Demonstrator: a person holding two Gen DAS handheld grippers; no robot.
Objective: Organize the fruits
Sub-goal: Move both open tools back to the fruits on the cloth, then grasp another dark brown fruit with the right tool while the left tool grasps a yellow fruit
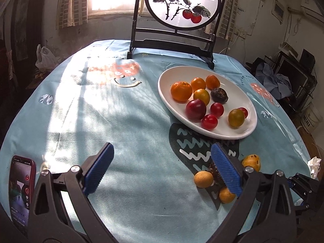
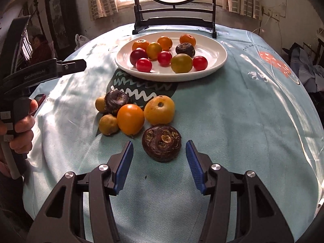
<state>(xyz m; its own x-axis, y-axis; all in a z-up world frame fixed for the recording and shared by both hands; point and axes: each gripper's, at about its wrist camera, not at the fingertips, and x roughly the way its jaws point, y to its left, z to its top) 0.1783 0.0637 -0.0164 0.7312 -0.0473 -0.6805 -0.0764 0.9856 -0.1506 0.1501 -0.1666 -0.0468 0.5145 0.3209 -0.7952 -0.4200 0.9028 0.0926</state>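
One white plate [image 2: 220, 54] at twelve o'clock carries ten fruits. Six more lie loose on the cloth [image 2: 243, 121]. The nearest, a dark wrinkled chestnut [image 2: 161, 143], sits between the right gripper's [image 2: 160, 166] parted, untouching pads. The left gripper [image 1: 162, 168] gapes empty.

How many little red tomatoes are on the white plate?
3. On the plate: front left tomato, middle tomato, and right tomato. The darker red fruit beside them is bigger, so not counted.
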